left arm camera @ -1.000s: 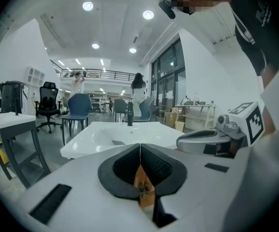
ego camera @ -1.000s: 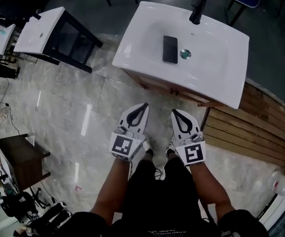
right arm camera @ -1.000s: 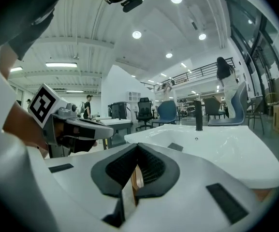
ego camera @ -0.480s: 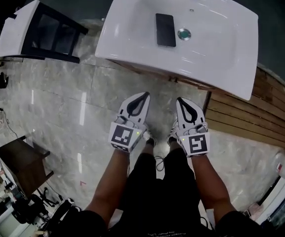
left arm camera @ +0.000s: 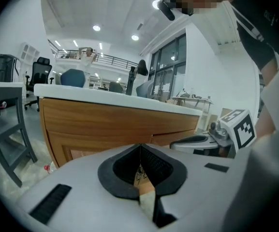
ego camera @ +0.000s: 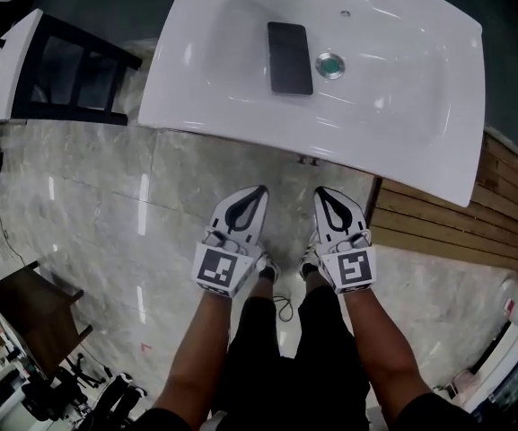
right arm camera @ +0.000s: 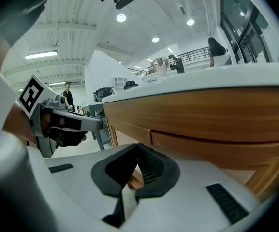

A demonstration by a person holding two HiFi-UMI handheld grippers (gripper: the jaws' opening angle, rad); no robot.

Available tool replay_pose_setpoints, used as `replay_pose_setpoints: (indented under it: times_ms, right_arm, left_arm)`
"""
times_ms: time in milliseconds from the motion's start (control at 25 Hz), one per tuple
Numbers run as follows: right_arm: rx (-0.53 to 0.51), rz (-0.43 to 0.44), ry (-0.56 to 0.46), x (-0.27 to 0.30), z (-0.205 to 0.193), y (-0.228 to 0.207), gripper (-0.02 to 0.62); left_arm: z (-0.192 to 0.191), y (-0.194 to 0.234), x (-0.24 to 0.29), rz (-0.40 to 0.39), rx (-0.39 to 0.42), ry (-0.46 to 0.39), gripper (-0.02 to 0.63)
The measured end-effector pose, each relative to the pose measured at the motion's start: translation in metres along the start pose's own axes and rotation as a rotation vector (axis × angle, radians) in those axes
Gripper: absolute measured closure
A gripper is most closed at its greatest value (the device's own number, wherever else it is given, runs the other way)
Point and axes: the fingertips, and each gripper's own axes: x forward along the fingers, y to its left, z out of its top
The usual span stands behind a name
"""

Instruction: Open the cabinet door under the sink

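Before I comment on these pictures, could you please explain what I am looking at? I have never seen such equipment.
There is no robot here. A person stands and holds a two-jaw gripper in each hand. The picture from above comes from a camera on the person's head. It shows the left gripper and the right gripper in front of a white sink. A dark phone lies in the basin beside the drain. The other two pictures come from a camera riding on each gripper. Each looks along that gripper's jaws at the wooden cabinet under the sink. Both pairs of jaws are closed and hold nothing.
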Motion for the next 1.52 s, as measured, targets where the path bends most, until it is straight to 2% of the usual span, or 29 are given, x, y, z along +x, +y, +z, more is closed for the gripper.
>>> replay_pose_setpoints:
  times_ms: [240,320,400,840,960,1360,1520]
  right_arm:
    - [0.038,-0.031,0.048,0.024,-0.040,-0.015,0.571]
    - [0.073,-0.026,0.070,0.032,-0.054,-0.017,0.489]
    - [0.091,-0.039,0.093,0.037,-0.068,-0.020,0.466]
    - [0.112,-0.175,0.176,0.066,-0.117,-0.046,0.463]
    - [0.095,-0.208,0.181,0.072,-0.123,-0.051,0.461]
    - [0.078,-0.266,0.191,0.084,-0.135,-0.054,0.453]
    - [0.088,-0.287,0.181,0.088,-0.137,-0.056,0.461]
  left_arm:
    - [-0.032,0.006,0.005,-0.001,-0.020,0.036,0.583]
    - [-0.041,0.008,0.009,-0.005,-0.020,0.042,0.583]
    - [-0.048,0.008,0.012,-0.005,-0.026,0.048,0.583]
    - [-0.076,0.016,0.027,-0.013,-0.041,0.045,0.583]
    - [-0.079,0.021,0.026,0.001,-0.073,0.039,0.583]
    - [-0.094,0.030,0.028,-0.003,-0.087,0.049,0.583]
    - [-0.100,0.030,0.032,-0.007,-0.064,0.058,0.583]
